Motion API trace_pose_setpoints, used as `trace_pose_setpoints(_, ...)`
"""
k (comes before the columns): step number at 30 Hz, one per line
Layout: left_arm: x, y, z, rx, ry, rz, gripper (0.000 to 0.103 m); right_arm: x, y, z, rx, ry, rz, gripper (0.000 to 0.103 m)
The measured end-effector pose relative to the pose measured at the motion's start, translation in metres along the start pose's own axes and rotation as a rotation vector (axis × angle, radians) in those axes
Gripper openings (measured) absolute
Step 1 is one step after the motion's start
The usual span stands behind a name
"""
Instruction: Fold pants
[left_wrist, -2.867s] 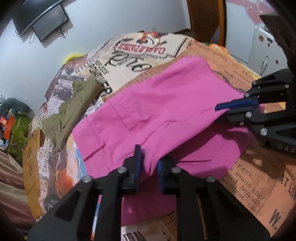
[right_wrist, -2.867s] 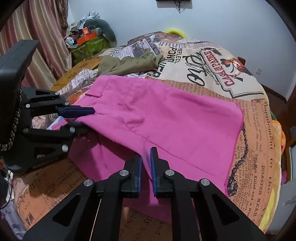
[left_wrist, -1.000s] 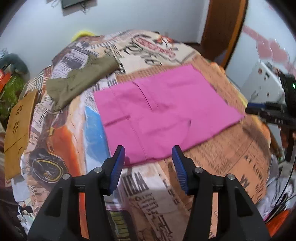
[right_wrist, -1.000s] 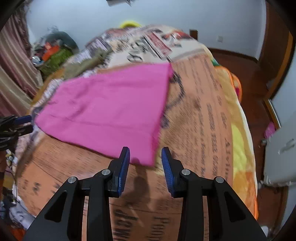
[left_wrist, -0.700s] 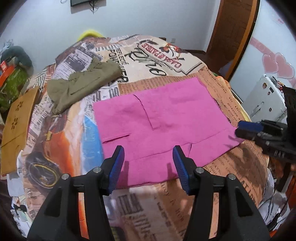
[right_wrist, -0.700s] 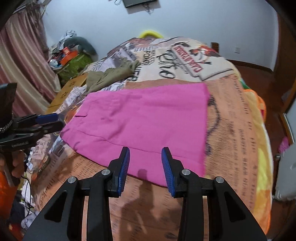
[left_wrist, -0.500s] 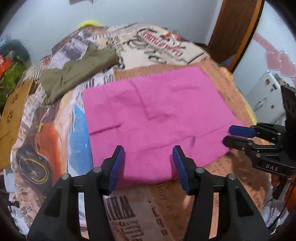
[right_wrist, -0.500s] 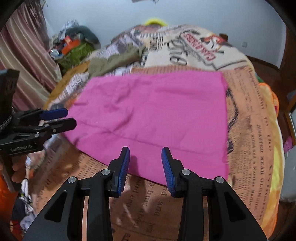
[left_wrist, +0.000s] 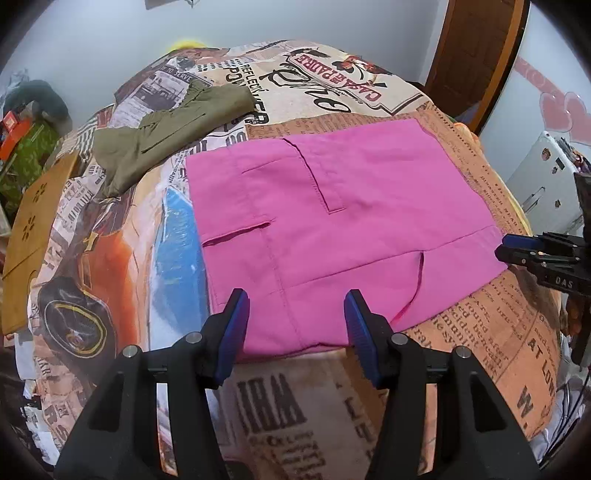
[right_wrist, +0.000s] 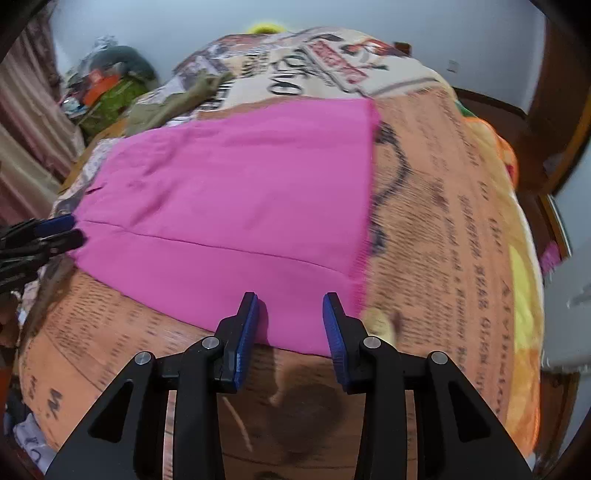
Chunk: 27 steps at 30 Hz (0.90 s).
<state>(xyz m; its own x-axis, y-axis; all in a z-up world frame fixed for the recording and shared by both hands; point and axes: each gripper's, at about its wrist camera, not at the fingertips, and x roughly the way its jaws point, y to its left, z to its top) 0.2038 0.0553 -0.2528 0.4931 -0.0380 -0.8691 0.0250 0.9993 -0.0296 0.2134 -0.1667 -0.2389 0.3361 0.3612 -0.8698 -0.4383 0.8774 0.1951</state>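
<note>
I saw the pink pants (left_wrist: 332, 221) flat on the bed (left_wrist: 303, 406), their near edge between my left claw's (left_wrist: 295, 321) wide, empty jaws; my right claw (right_wrist: 290, 321) was open too.

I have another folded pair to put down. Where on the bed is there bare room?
Bare bedspread lies between the pink pants and the near edge, and beyond them below the red printed label. The far left is crowded: the olive pants lie there.
</note>
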Motion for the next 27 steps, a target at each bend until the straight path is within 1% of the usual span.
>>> trace_pose_setpoints(1, -0.001, 0.001, -0.001, 0.006, -0.004, 0.004, 0.054, -0.001, -0.006, -0.002, 0.016, 0.002, 0.006, 0.034)
trace_pose_setpoints(2, -0.002, 0.002, -0.002, 0.011, -0.005, 0.009, 0.054, -0.002, -0.009, -0.004, 0.031, 0.004, 0.014, 0.039)
trace_pose_setpoints(4, -0.002, 0.003, -0.005, 0.023, -0.004, 0.018, 0.054, -0.003, -0.015, -0.006, 0.054, 0.005, 0.004, 0.047)
trace_pose_setpoints(5, -0.002, 0.003, -0.006, 0.025, -0.003, 0.024, 0.056, -0.003, -0.016, -0.007, 0.06, 0.007, 0.01, 0.047)
trace_pose_setpoints(6, -0.001, 0.004, -0.006, 0.028, 0.002, 0.045, 0.059, -0.004, -0.015, -0.008, 0.061, 0.009, 0.011, 0.047)
trace_pose_setpoints(7, 0.001, 0.006, -0.006, 0.026, 0.013, 0.056, 0.065, -0.004, -0.013, -0.007, 0.055, 0.01, 0.005, 0.047)
trace_pose_setpoints(11, 0.003, 0.024, -0.005, -0.061, 0.038, -0.017, 0.065, -0.007, -0.008, -0.002, 0.022, 0.007, -0.015, 0.047)
trace_pose_setpoints(13, -0.002, 0.031, 0.0, -0.084, 0.024, -0.015, 0.065, -0.011, -0.008, 0.002, 0.02, -0.005, -0.014, 0.047)
trace_pose_setpoints(18, -0.02, 0.039, 0.023, -0.084, -0.038, 0.032, 0.065, -0.021, -0.013, 0.019, 0.029, -0.049, -0.006, 0.047)
trace_pose_setpoints(21, -0.026, 0.048, 0.043, -0.095, -0.072, 0.036, 0.065, -0.025, -0.013, 0.033, 0.025, -0.081, -0.009, 0.047)
trace_pose_setpoints(24, -0.024, 0.057, 0.063, -0.109, -0.095, 0.052, 0.065, -0.026, -0.013, 0.047, 0.026, -0.11, -0.008, 0.047)
trace_pose_setpoints(27, -0.015, 0.066, 0.08, -0.126, -0.097, 0.061, 0.065, -0.02, -0.012, 0.061, 0.014, -0.121, -0.014, 0.047)
